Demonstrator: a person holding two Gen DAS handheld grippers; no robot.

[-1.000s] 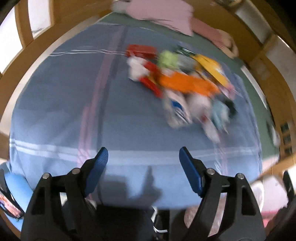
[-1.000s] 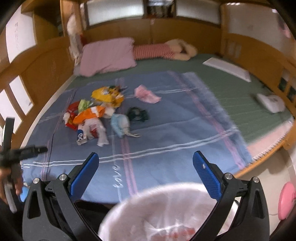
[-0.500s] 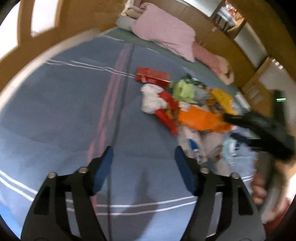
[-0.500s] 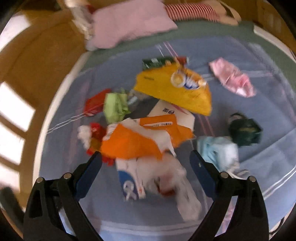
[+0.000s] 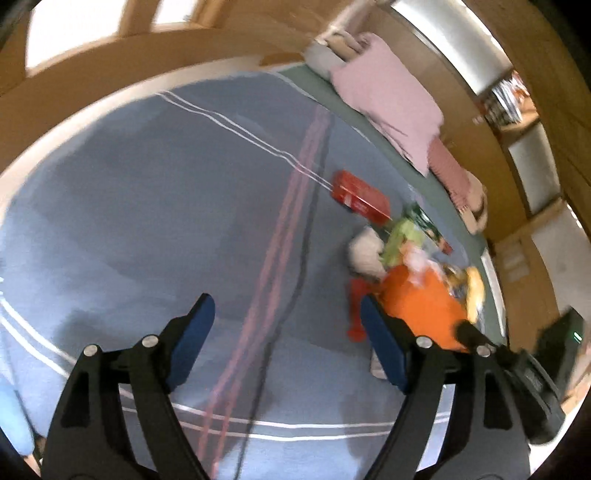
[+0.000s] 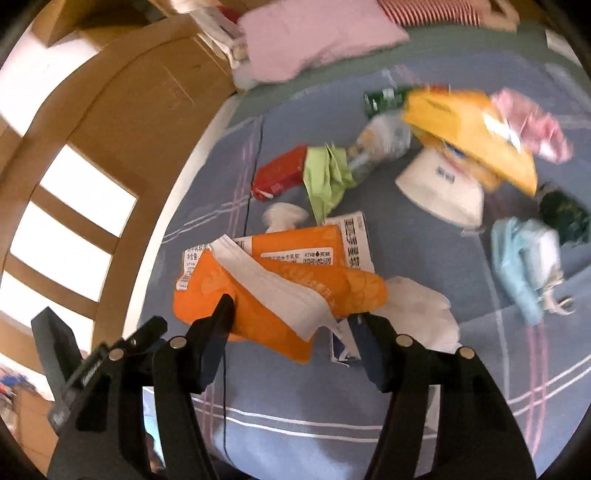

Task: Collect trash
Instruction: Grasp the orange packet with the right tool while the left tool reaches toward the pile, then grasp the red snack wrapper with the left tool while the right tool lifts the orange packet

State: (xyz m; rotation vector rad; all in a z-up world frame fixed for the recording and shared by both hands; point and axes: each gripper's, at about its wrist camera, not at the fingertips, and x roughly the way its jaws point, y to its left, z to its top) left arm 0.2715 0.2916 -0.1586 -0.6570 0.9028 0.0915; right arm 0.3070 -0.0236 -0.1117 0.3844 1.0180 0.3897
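A pile of trash lies on a blue blanket (image 6: 295, 406). In the right wrist view my right gripper (image 6: 291, 325) is open, its fingers on either side of the near end of an orange wrapper (image 6: 258, 295). Beyond lie a red box (image 6: 280, 173), green paper (image 6: 325, 177), a yellow bag (image 6: 472, 129), a white pack (image 6: 443, 188) and a light blue bag (image 6: 524, 258). In the left wrist view my left gripper (image 5: 284, 332) is open and empty over bare blanket (image 5: 147, 221), left of the orange wrapper (image 5: 421, 299) and red box (image 5: 360, 195).
A pink pillow (image 6: 314, 33) lies at the head of the bed and shows in the left wrist view (image 5: 388, 96) too. A wooden wall with windows (image 6: 74, 221) runs along the left side. A pink wrapper (image 6: 532, 125) and a dark green wad (image 6: 565, 214) lie at the right.
My right gripper has come down onto the trash pile and now straddles the orange wrapper. My left gripper has swung left, so the pile sits to its right.
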